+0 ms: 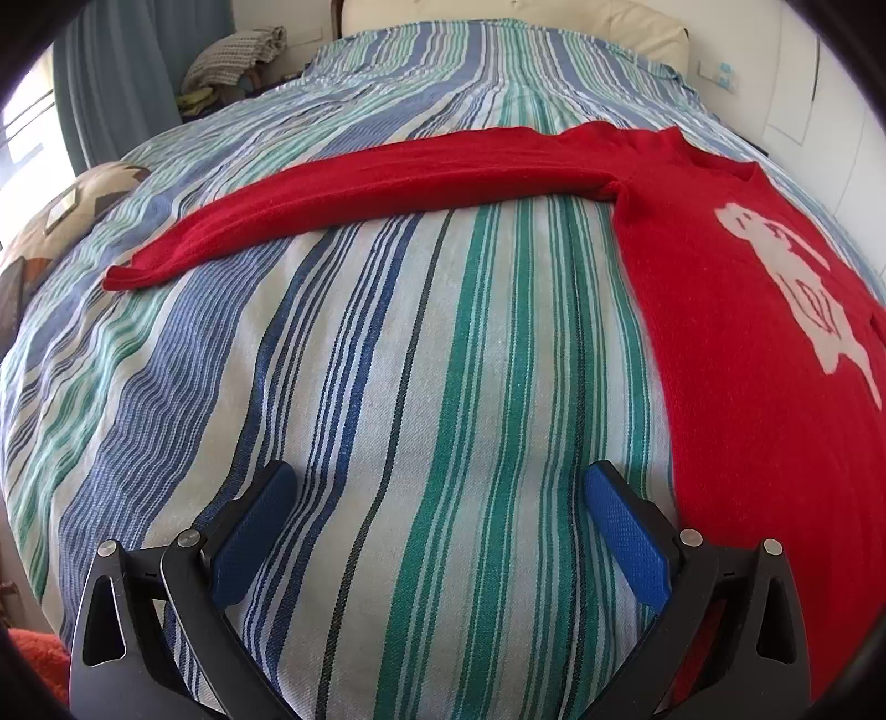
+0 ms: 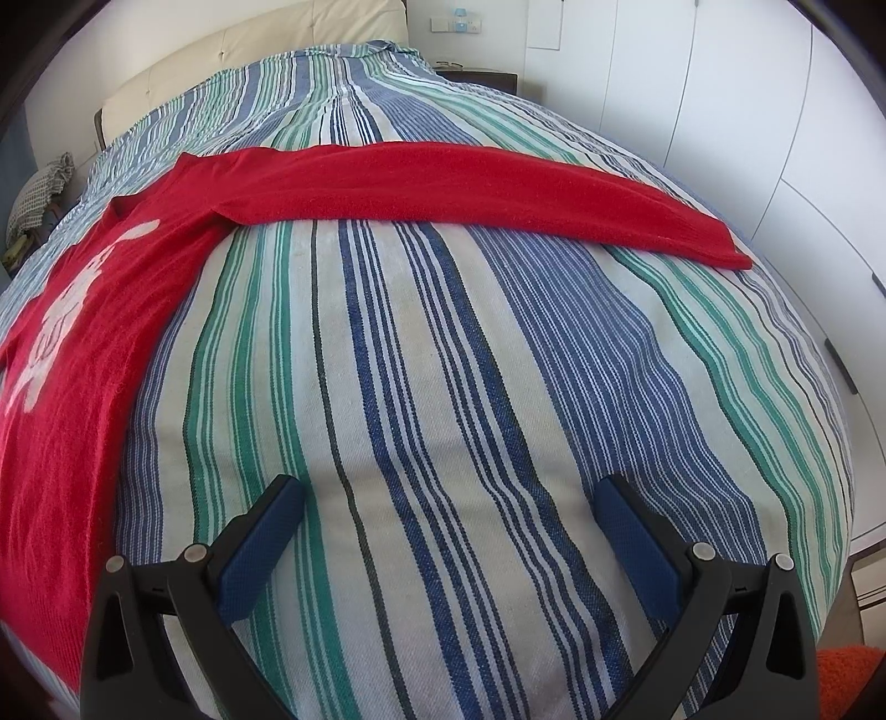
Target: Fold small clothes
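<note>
A red long-sleeved sweater (image 1: 747,343) with a white figure on its front lies flat on the striped bedspread (image 1: 415,360). In the left wrist view its body is at the right and one sleeve (image 1: 360,188) stretches out to the left. In the right wrist view the sweater body (image 2: 94,310) is at the left and the other sleeve (image 2: 470,188) stretches to the right. My left gripper (image 1: 440,482) is open and empty over bare bedspread, left of the sweater's body. My right gripper (image 2: 448,493) is open and empty over the bedspread (image 2: 443,360), right of the body.
A cream headboard (image 2: 249,50) stands at the far end of the bed. White wardrobe doors (image 2: 747,111) line the right side. A folded checked cloth (image 1: 238,50) and a curtain (image 1: 116,83) are at the far left. A patterned cushion (image 1: 61,221) lies at the bed's left edge.
</note>
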